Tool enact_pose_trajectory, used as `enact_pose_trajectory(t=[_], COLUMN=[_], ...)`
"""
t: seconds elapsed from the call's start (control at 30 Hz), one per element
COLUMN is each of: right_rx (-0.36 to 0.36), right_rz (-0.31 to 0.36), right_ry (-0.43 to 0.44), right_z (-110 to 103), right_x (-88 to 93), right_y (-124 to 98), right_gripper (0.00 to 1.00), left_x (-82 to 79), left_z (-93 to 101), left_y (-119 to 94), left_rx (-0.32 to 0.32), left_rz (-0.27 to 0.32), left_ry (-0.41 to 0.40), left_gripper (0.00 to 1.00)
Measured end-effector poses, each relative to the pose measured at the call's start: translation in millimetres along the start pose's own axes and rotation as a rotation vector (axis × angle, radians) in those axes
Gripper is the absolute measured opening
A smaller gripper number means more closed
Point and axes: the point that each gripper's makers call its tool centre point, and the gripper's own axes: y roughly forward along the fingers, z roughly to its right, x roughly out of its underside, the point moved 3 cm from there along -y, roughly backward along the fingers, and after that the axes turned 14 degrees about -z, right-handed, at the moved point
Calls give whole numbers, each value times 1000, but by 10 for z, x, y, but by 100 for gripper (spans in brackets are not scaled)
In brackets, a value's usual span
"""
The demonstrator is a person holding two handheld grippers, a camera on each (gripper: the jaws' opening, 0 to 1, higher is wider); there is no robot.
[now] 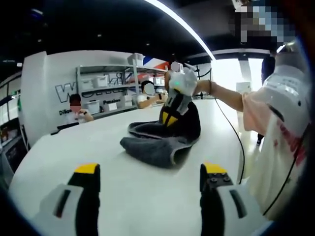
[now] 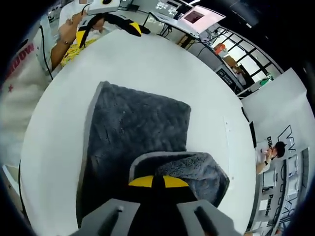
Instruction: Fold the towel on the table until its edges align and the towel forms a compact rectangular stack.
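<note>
On the white table (image 2: 211, 88), plush grey towel (image 2: 142, 123) in right gripper (image 2: 158, 183)

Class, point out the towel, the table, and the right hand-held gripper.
towel (image 2: 138, 128): right gripper view, flat grey middle.
table (image 1: 147, 191): left gripper view, bare white top.
right hand-held gripper (image 2: 153, 183): right gripper view, between yellow tips shut on the towel.

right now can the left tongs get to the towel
Probably yes. The left tongs hang open short of the towel, with only bare table between them. The right tongs are shut on its far side, leaving the near edge free.
</note>
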Motion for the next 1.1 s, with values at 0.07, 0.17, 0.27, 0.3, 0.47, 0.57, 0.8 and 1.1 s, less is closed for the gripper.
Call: enact_pose_trajectory(t=[0.07,0.17,0.27,0.3,0.47,0.57,0.8,1.1], right_rx=[3,26,49,57,103,129,167,253], right_rz=[20,28,33,37,60,60,78,113], right_ry=[16,16,24,30,64,78,133,236], right_z=[23,61,108,126,204,237,287,393], right_x=[-10,8,33,39,86,139,288,536], right_y=[-44,-112,-174,-198,-349,-413,-541,-823], right_gripper=[4,4,4,4,4,4,4,4], left_x=[2,12,13,10,13,18,30,11], left_z=[-6,-15,-18,-17,10,24,37,50], left_y=[1,10,20,25,65,70,115,132], left_rx=[2,3,4,6,18,24,34,36], left_rz=[0,-3,-4,-2,-11,-18,-31,-32], left_ry=[-2,-3,-4,-4,3,8,6,10], left_gripper=[88,88,88,88,88,88,88,88])
